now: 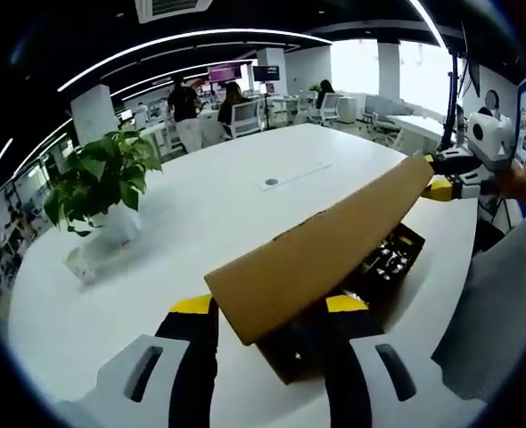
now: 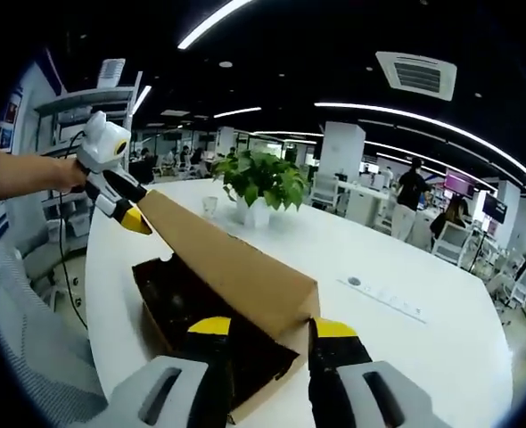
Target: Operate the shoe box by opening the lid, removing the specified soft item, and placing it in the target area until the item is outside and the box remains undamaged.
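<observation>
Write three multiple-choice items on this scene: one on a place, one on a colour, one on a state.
1. Where does the plant stand?
A. on the table
B. in the box
C. on the floor

2. What colour is the lid?
A. white
B. brown
C. blue

3. How is the lid?
A. shut flat
B. lifted
C. taken off

Key: 1 A, its pot sits on the white top. 2 B, plain cardboard brown. 3 B, it tilts up over the box, with the left gripper and the right gripper at opposite ends.
</observation>
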{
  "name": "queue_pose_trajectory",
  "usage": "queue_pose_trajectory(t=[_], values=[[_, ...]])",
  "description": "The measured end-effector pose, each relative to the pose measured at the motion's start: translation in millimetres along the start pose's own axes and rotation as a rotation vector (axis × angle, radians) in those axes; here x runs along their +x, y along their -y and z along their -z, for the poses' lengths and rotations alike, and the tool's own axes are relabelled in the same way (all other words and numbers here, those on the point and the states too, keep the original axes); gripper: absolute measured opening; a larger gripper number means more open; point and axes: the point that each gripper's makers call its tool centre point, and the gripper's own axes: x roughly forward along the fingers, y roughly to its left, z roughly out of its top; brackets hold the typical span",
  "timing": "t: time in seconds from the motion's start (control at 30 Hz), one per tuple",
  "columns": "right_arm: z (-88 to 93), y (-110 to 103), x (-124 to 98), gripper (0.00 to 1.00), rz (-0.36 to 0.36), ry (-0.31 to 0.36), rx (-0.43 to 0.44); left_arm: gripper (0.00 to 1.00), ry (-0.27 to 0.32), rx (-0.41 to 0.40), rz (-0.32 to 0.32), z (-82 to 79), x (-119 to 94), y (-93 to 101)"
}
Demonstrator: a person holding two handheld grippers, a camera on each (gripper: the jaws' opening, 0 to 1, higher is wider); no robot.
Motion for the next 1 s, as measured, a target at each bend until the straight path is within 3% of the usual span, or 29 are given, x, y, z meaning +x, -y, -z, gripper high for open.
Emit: queue_pose_trajectory(t=[0.5,1.0], values=[[-8.6,21,6,0.09,0.057,0.023,-0.009,0.33,0.009,-0.024,-0.041,-11.0,3,-15.6],[-18.9,38,14,0.04,0.089,0.032,-0.012,0.17,0.018,-0.006,-0.088,-20.9,7,-34.2]])
